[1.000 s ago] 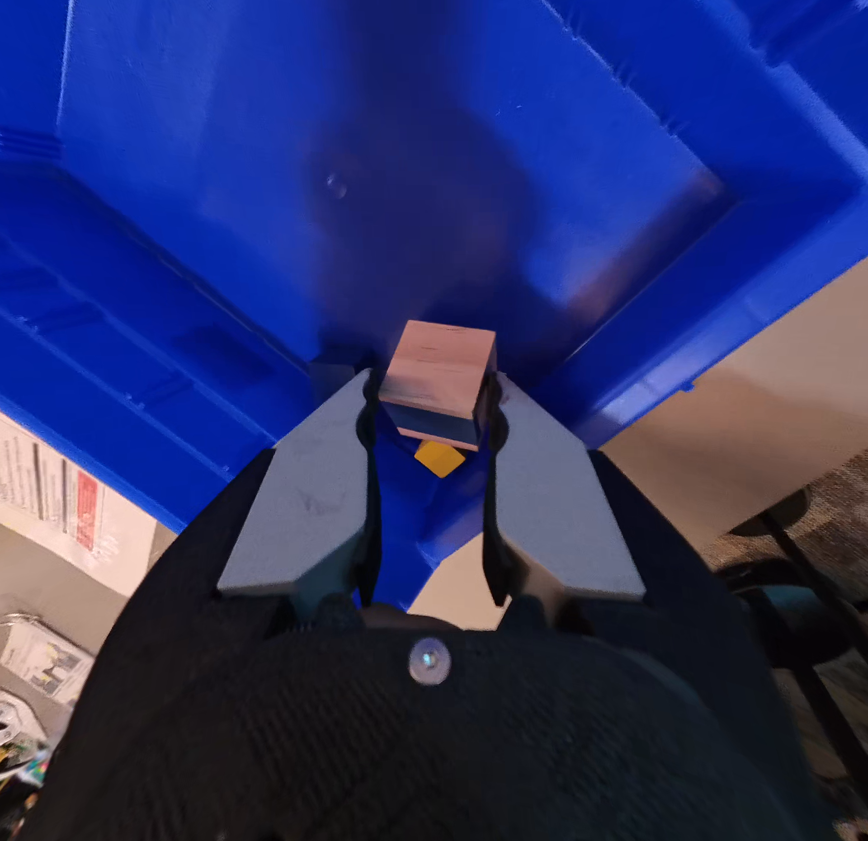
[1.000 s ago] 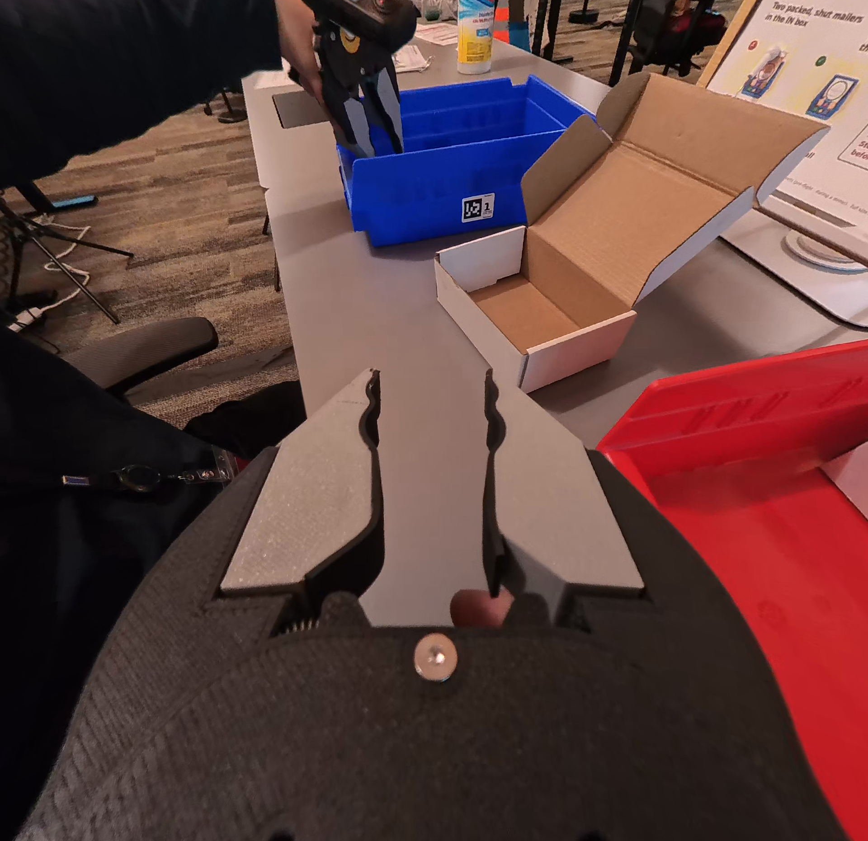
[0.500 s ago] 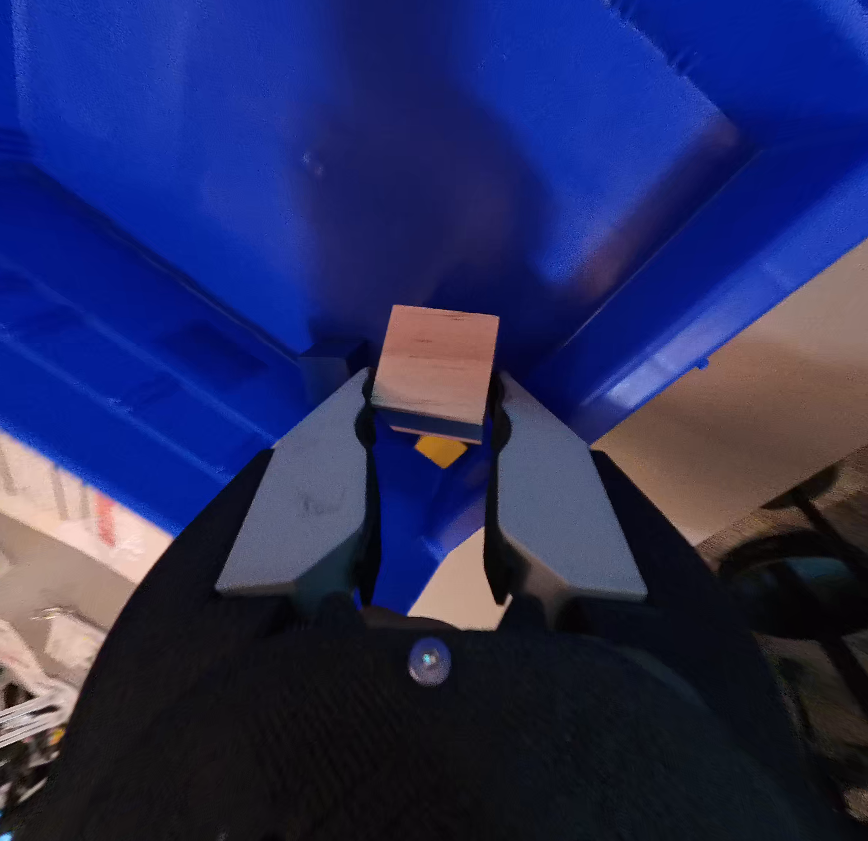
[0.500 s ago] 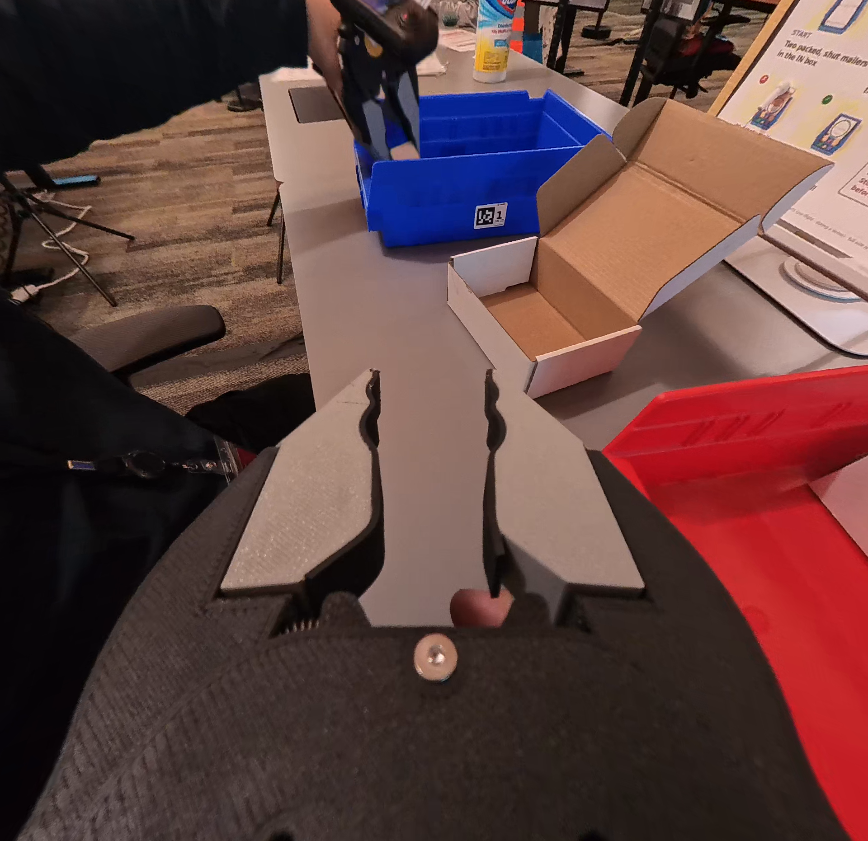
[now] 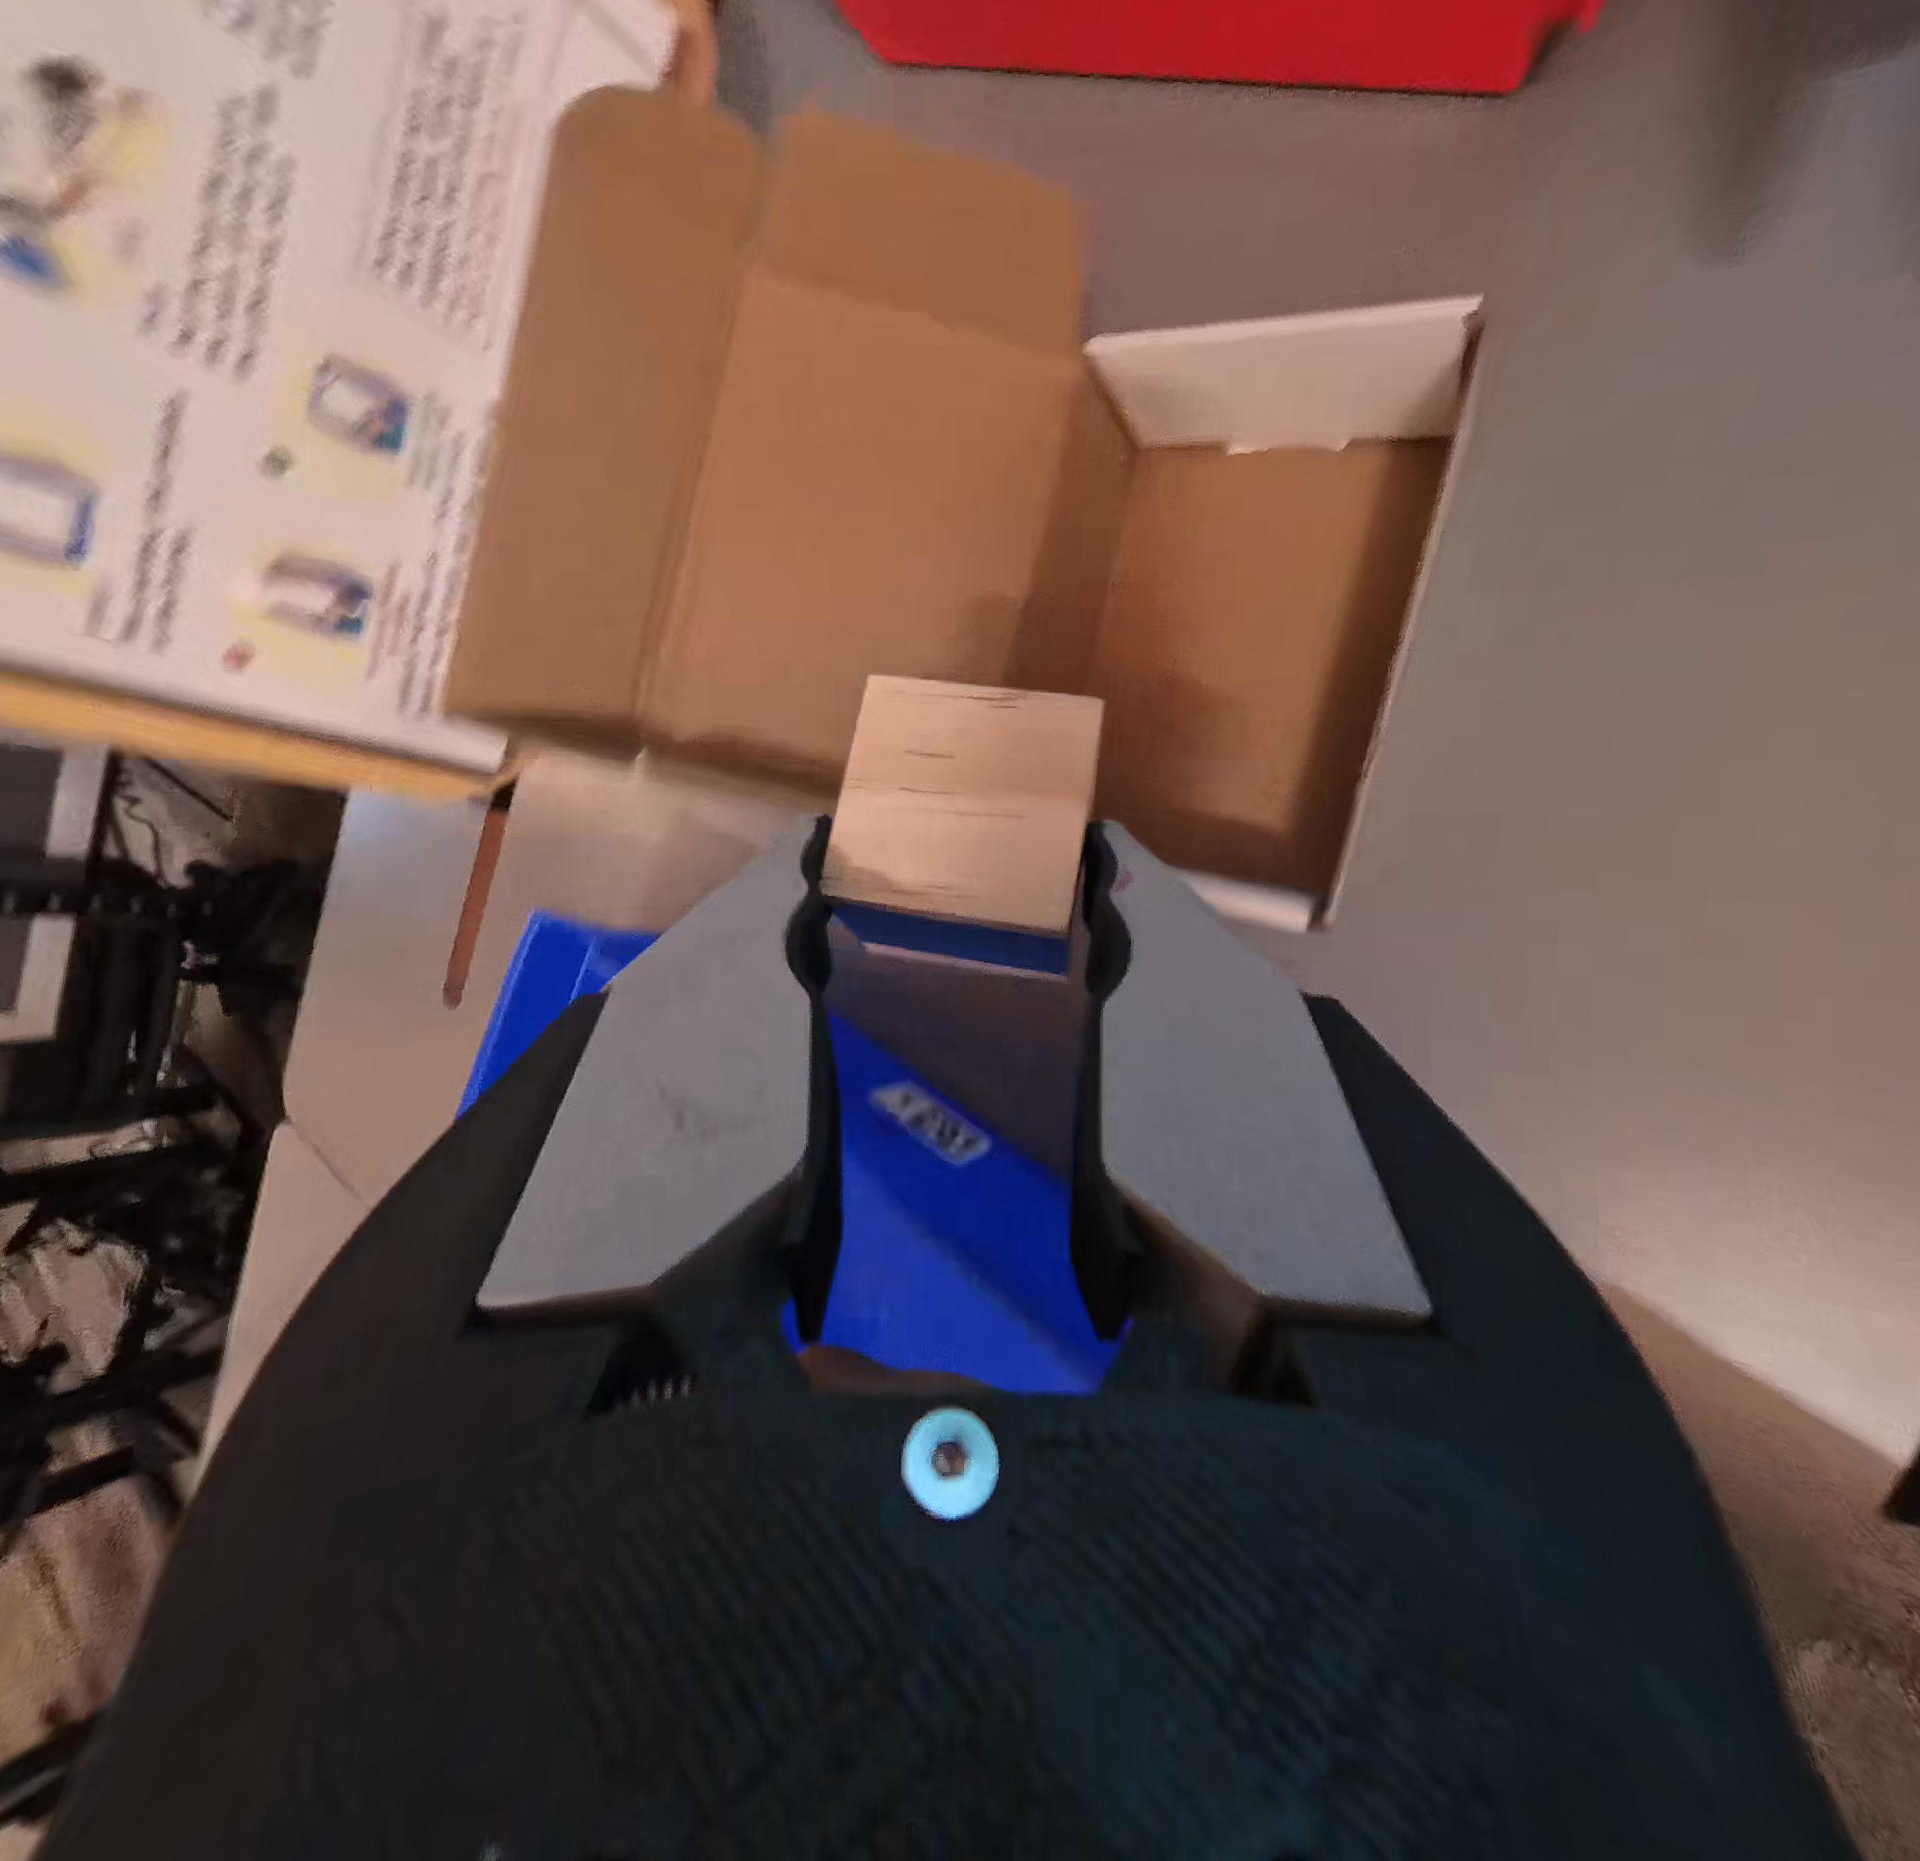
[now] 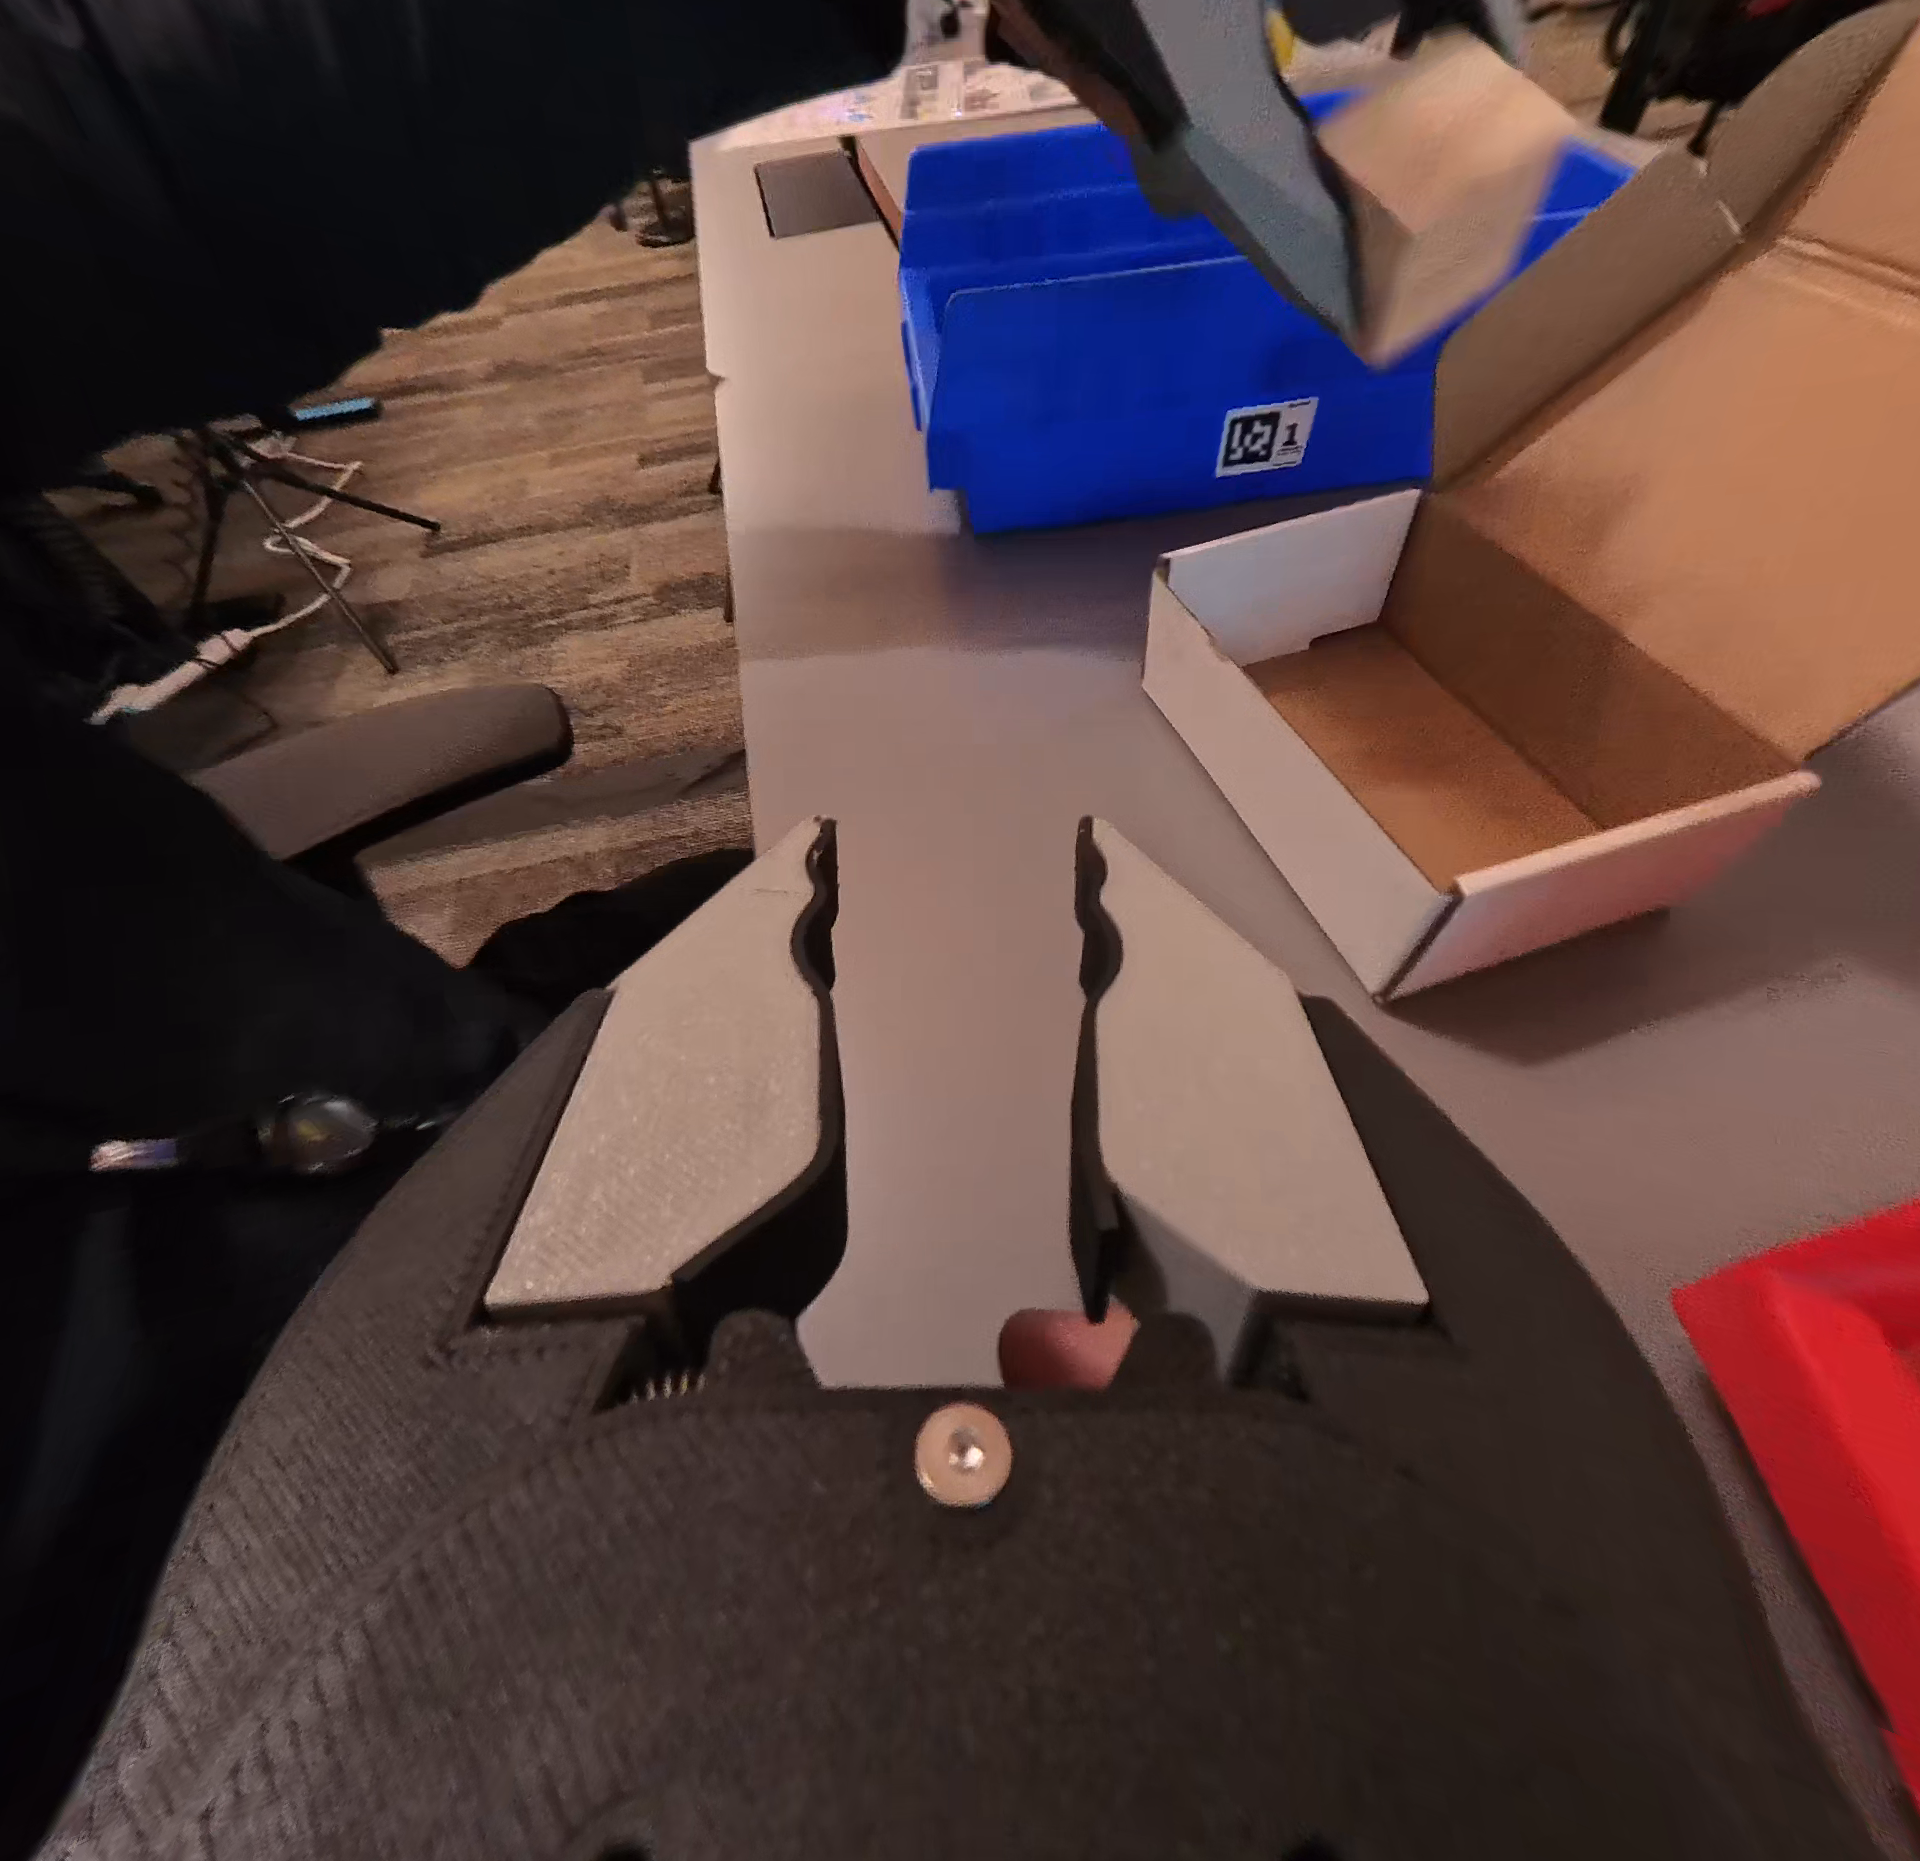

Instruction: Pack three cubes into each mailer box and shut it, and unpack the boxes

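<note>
My left tongs (image 5: 951,855) grip a wooden cube (image 5: 966,798), held in the air over the blue bin (image 6: 1143,357), the open mailer box (image 5: 1247,606) at one o'clock. I should lower it flat into a corner. My right tongs (image 6: 951,855) hang open, empty, above the surface (image 6: 914,689).

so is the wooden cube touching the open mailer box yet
Apart. The right wrist view shows the left gripper holding the wooden cube up in the air, well above the mailer box on the table.
</note>
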